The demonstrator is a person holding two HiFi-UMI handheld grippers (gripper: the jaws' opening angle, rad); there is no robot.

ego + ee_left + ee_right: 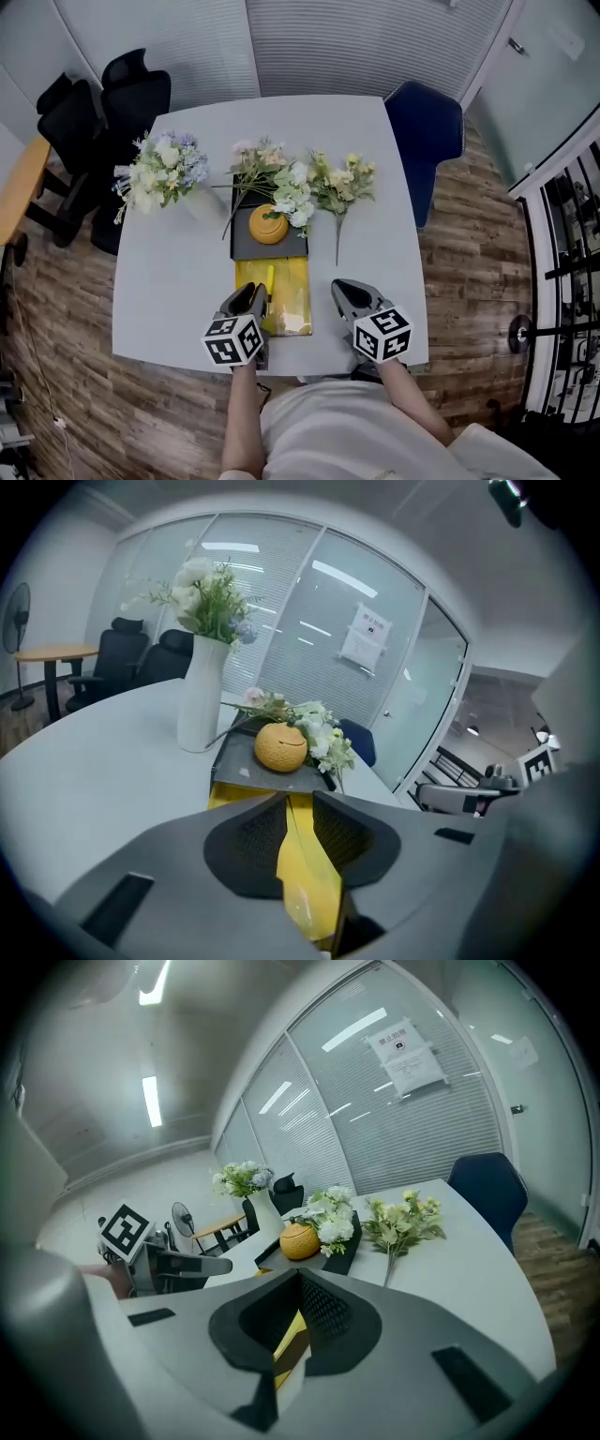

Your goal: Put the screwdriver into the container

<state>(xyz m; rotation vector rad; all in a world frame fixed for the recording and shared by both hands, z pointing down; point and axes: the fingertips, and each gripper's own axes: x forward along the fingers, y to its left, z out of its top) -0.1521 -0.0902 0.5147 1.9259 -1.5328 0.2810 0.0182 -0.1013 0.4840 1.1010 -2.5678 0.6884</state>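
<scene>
the worktop is a white table. a yellow see-through container lies near its front edge. its far end touches a dark tray.

**task item.** the yellow screwdriver lies inside the container, in the far left part, lengthwise. no gripper touches it. only the head view shows it clearly.

**left gripper.** the left gripper hangs over the left side of the container, just beside the screwdriver. in the left gripper view, the left gripper has its jaws a narrow gap apart. nothing is pinched. only the yellow of the container below shows through the gap.

**right gripper.** the right gripper hangs above bare worktop, just right of the container. in the right gripper view, the right gripper has its jaw tips pressed together with nothing between them.

**other items.**
- an orange round pot stands on the dark tray, with white flowers beside it.
- a loose flower spray lies on the worktop to the right of the tray.
- a white vase holding a bouquet stands upright to the left of the tray.
- a blue chair stands at the far right corner.
- black office chairs stand at the far left.
</scene>
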